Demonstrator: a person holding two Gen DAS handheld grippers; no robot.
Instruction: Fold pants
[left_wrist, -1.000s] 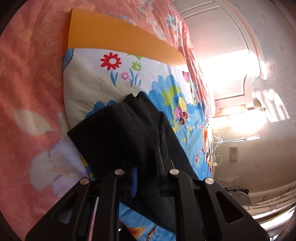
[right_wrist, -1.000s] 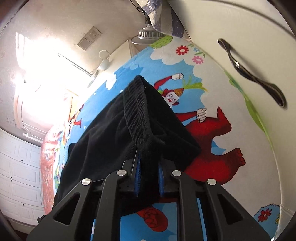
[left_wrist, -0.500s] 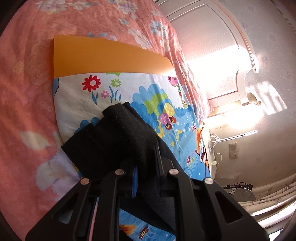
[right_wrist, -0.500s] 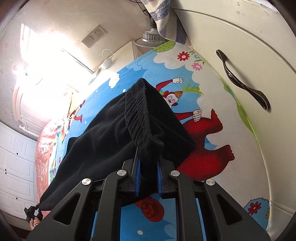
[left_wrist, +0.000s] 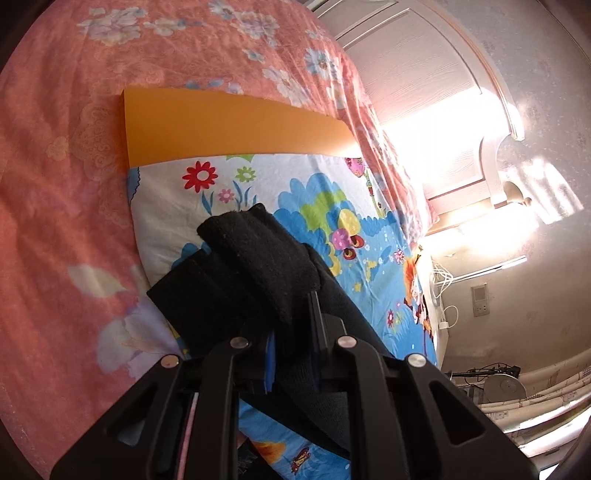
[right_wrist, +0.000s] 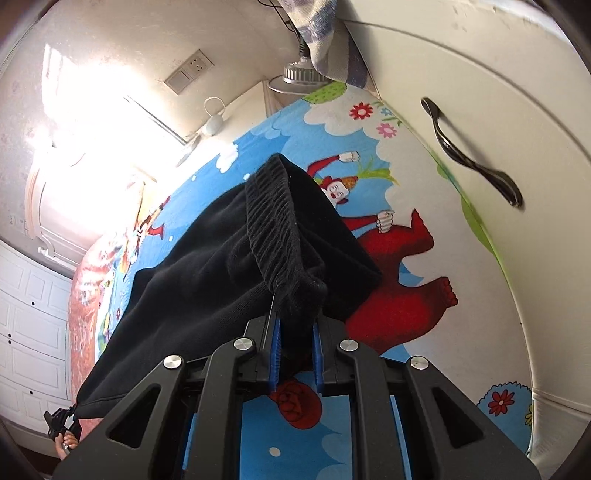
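Observation:
The black pants (left_wrist: 236, 280) hang stretched between my two grippers above the bed. My left gripper (left_wrist: 291, 325) is shut on the leg-hem end, which bunches over the jaws. My right gripper (right_wrist: 295, 314) is shut on the ribbed elastic waistband (right_wrist: 273, 229); the rest of the pants (right_wrist: 192, 280) drape away to the lower left, where the other gripper (right_wrist: 61, 428) holds them. The cartoon-print blue sheet (right_wrist: 388, 280) lies underneath.
An orange board (left_wrist: 229, 125) lies on the pink floral bedspread (left_wrist: 55, 221) beyond the cartoon sheet (left_wrist: 325, 206). A white wardrobe door with a dark handle (right_wrist: 476, 155) stands to the right. A wall socket (right_wrist: 188, 70) and a lamp (right_wrist: 299, 74) are at the far end.
Both grippers have lifted, so the bed looks farther away and more of it shows. The pants stay gripped at both ends and hang longer between them.

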